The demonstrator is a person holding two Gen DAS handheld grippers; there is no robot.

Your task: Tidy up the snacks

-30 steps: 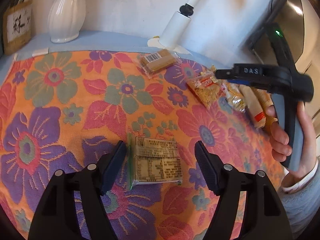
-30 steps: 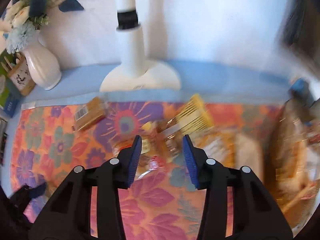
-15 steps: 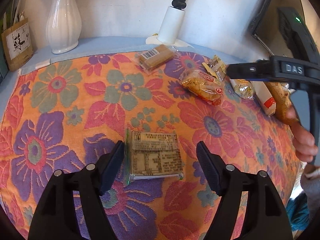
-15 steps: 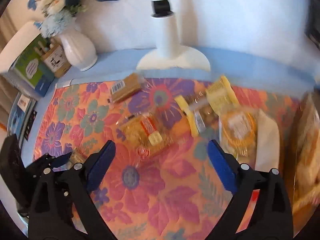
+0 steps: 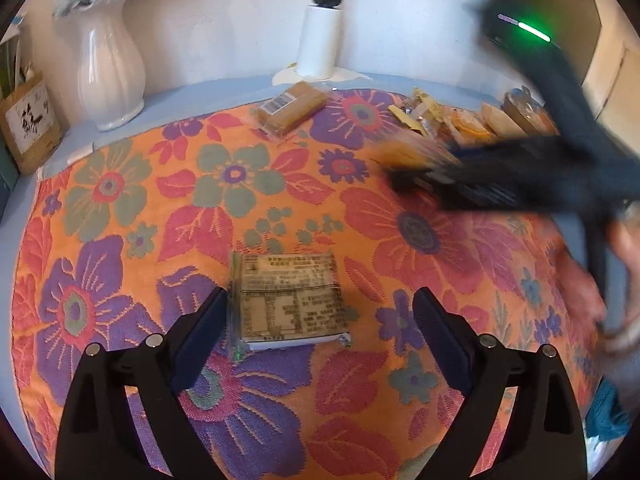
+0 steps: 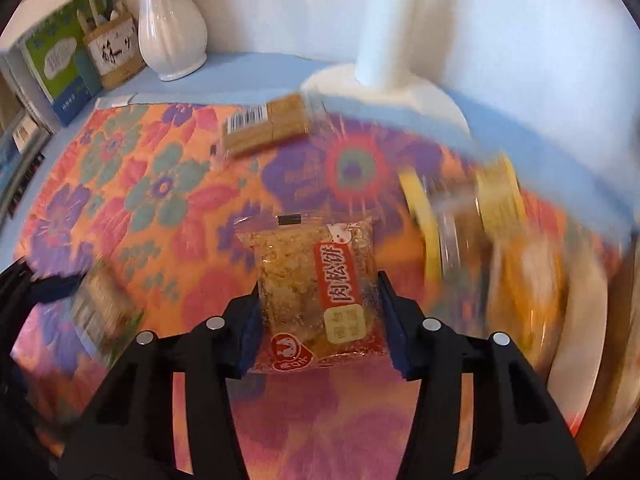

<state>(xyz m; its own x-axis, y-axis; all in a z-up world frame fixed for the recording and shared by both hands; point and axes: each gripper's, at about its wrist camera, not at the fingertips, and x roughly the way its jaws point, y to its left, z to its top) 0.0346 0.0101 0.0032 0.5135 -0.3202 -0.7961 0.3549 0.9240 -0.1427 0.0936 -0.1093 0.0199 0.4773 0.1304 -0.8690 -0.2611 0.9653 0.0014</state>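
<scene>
Two grippers are seen over the floral cloth (image 5: pixel 120 208). A clear snack packet (image 6: pixel 316 292), labelled 肉松饼 on a red band, is clamped between the right gripper (image 6: pixel 318 314) fingers. The left gripper (image 5: pixel 320 332) is spread wide around a flat packet (image 5: pixel 290 300) printed with small, unreadable text, nearer than the white vase (image 5: pixel 110 76).

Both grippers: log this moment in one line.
left gripper: open, straddling label-side packet | right gripper: shut on red-label snack
</scene>
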